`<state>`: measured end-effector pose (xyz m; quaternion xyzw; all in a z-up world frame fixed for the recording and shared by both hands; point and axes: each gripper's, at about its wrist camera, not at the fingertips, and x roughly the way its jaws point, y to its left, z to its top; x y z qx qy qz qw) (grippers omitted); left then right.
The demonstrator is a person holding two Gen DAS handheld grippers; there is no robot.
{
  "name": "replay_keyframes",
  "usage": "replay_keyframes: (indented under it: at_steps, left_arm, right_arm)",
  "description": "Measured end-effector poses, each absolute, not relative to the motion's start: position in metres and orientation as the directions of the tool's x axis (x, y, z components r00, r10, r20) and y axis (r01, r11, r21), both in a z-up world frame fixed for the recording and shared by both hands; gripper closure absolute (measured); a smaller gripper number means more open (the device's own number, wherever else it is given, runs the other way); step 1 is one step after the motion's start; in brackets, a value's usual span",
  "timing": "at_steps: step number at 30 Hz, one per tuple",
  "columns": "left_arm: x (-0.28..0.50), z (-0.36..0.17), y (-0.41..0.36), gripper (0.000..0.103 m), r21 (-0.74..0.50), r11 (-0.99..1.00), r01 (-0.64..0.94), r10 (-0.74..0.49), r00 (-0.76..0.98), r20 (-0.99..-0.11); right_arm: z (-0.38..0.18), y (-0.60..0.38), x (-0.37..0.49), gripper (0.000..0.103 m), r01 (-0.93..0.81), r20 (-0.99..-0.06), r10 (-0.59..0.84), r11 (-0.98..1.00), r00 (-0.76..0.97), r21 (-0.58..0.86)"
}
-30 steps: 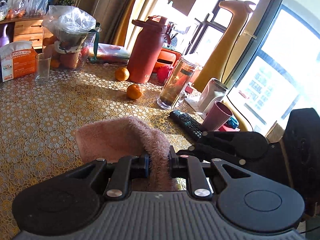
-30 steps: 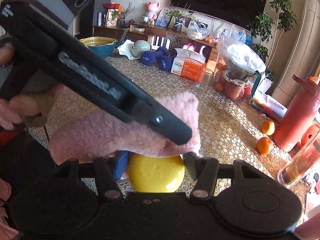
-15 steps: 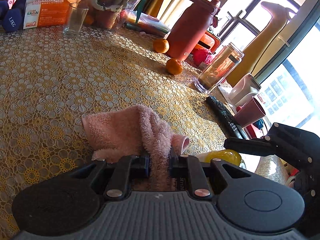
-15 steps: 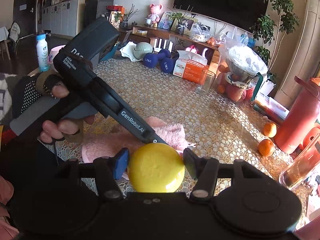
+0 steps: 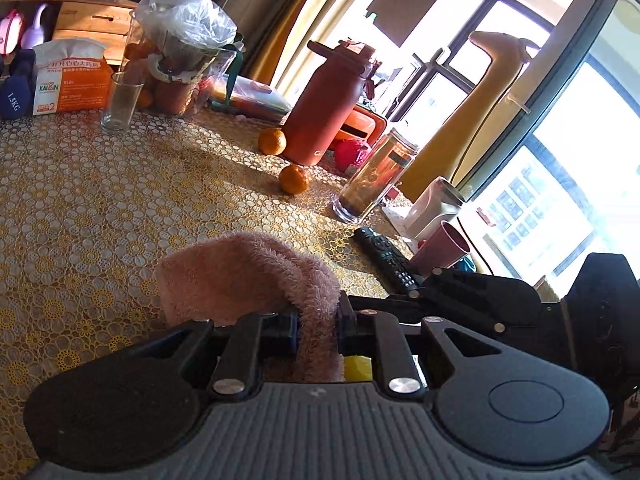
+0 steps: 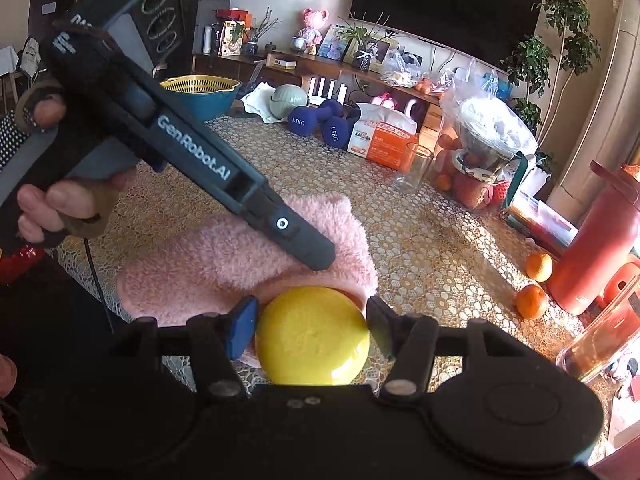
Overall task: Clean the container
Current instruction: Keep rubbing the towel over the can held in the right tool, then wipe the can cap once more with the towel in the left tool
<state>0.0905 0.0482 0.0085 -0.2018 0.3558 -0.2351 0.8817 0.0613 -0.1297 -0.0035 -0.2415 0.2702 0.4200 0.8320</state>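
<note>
Left tool (image 5: 318, 330) is clamped on a pink towel (image 5: 248, 276), which drapes over the far side of the yellow container (image 6: 312, 336). Right tool (image 6: 312, 326) grips that container by its sides, low over the lace-covered table (image 6: 420, 248). Two oranges (image 6: 530, 300) lie near a red bottle (image 6: 596, 240).

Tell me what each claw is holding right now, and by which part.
Left claw pinches the pink towel by a bunched fold near its edge. Right claw clamps the yellow container across its round sides.
</note>
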Motion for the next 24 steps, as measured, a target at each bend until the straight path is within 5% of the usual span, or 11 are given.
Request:
replay_keyframes:
  at_steps: [8, 24]
  left_arm:
    - [0.091, 0.019, 0.021, 0.086, -0.521, 0.778, 0.351, -0.612, 0.609, -0.504]
    - [0.124, -0.031, 0.057, 0.087, -0.666, 0.725, 0.174, -0.619, 0.59, -0.519]
  right_arm:
    - [-0.004, -0.126, 0.062, 0.044, -0.831, -0.652, 0.566, 0.522, 0.504, -0.19]
    - [-0.005, -0.128, 0.065, 0.044, -0.838, -0.647, 0.582, 0.519, 0.492, -0.17]
